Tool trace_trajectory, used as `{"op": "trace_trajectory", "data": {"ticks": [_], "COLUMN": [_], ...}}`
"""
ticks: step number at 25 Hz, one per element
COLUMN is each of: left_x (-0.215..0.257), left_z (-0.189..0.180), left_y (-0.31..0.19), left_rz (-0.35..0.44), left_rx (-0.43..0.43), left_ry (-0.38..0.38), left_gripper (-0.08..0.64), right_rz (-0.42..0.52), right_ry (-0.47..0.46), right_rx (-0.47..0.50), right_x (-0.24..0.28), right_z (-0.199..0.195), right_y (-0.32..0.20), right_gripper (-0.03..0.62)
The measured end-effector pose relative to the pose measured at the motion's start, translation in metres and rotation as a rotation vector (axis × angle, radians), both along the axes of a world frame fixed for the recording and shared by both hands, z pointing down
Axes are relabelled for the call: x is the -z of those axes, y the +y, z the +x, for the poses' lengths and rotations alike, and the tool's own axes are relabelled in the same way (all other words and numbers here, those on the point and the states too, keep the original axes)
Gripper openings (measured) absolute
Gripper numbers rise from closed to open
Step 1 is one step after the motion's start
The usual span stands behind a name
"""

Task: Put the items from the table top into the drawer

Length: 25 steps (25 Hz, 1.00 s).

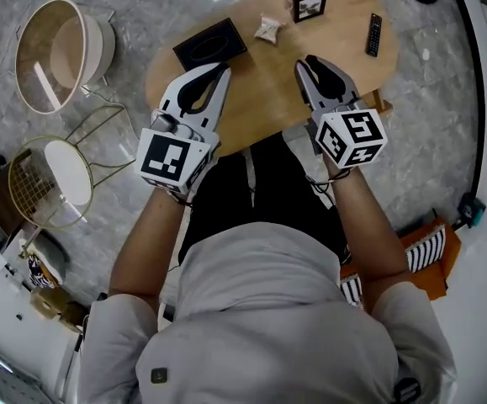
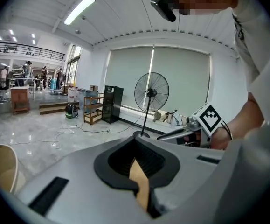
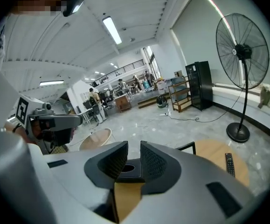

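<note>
Reaching stage: left gripper [image 1: 223, 69] closed and empty, right gripper [image 1: 304, 62] barely parted and empty, with black tray [image 1: 210, 45] at 11 o'clock, packet [image 1: 268, 29] at 12, frame [image 1: 310, 5] and remote [image 1: 374, 34] at 1; next, widen over one item.
</note>
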<state>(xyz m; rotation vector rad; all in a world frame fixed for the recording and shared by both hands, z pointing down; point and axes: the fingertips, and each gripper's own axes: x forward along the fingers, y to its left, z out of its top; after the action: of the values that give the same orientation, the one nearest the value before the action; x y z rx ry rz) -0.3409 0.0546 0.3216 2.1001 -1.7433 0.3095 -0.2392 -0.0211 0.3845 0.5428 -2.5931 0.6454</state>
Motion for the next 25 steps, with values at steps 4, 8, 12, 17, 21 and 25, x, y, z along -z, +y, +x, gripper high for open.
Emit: {"op": "trace_trajectory", "data": {"ticks": [4, 8, 12, 17, 21, 25], "left_x": [-0.046, -0.083, -0.119, -0.172, -0.205, -0.234], "left_z": [-0.005, -0.008, -0.013, -0.026, -0.037, -0.042], "left_y": [-0.012, -0.025, -0.037, -0.033, -0.034, -0.032], "left_rz": [-0.045, -0.069, -0.095, -0.162, -0.169, -0.194], "left_rx": [0.028, 0.046, 0.064, 0.103, 0.107, 0.104], "left_ry": [0.018, 0.038, 0.058, 0.077, 0.076, 0.077], "left_gripper": [0.009, 0.009, 0.009, 0.009, 0.009, 0.009], "right_rz": [-0.053, -0.099, -0.144, -0.196, -0.235, -0.291], "right_ry": [0.034, 0.062, 0.097, 0.149, 0.187, 0.219], "right_rx": [0.012, 0.028, 0.031, 0.045, 0.031, -0.015], "right_x": [-0.048, -0.095, -0.147, -0.214, -0.264, -0.312], "right_z": [-0.008, -0.020, -0.028, -0.039, -0.048, -0.057], "right_y": [-0.016, -0.028, -0.037, -0.038, -0.045, -0.051], "right_gripper": [0.132, 0.155, 0.178, 0.196, 0.209, 0.221]}}
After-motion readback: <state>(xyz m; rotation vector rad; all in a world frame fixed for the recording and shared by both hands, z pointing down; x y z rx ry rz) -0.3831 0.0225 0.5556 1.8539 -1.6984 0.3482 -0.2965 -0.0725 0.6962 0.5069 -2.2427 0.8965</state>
